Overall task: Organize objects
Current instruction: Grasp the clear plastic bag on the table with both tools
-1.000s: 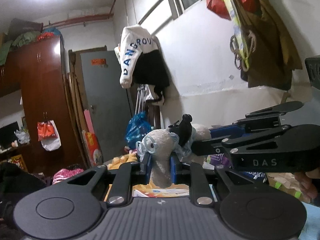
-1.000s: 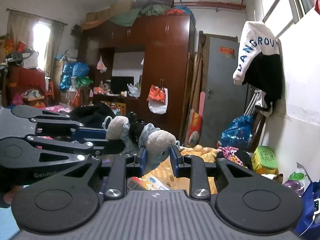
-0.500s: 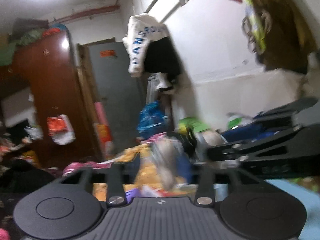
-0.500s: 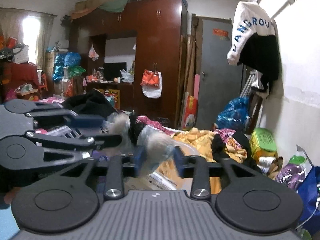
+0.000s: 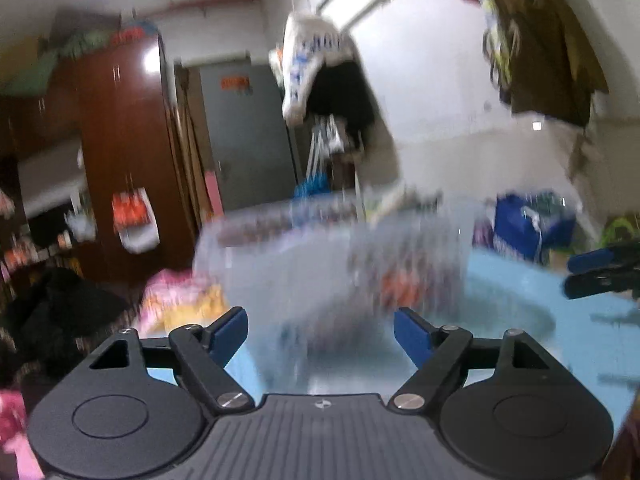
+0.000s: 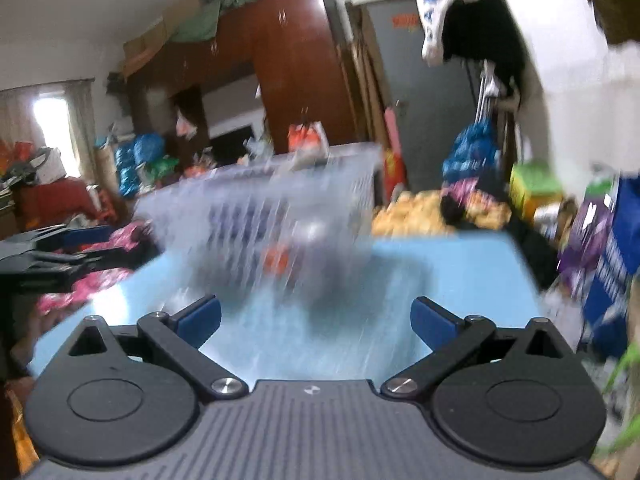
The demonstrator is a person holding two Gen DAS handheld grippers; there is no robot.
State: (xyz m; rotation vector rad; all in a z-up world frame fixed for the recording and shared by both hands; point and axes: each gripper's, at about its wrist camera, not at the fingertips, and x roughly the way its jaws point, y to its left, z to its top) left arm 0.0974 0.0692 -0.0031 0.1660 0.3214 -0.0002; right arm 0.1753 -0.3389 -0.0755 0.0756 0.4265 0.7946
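A clear plastic storage bin (image 5: 320,264) stands on a light blue table (image 5: 520,320); it is blurred by motion and also shows in the right wrist view (image 6: 264,220). Blurred orange and dark things lie inside it (image 6: 276,260). My left gripper (image 5: 320,330) is open and empty in front of the bin. My right gripper (image 6: 316,318) is open and empty, also facing the bin. The right gripper shows at the right edge of the left wrist view (image 5: 604,270), and the left gripper at the left edge of the right wrist view (image 6: 52,248). The plush toy is not clearly visible.
A brown wardrobe (image 6: 296,80) and grey door (image 5: 248,136) stand behind. Clothes hang on the white wall (image 5: 320,68). Piles of clothes and bags lie beyond the table (image 6: 460,204). A blue box (image 5: 528,232) stands at the right.
Both grippers held a grey plush toy together; both have now opened and let it go. Both cameras have tipped down and now face the clear bin on the blue table.
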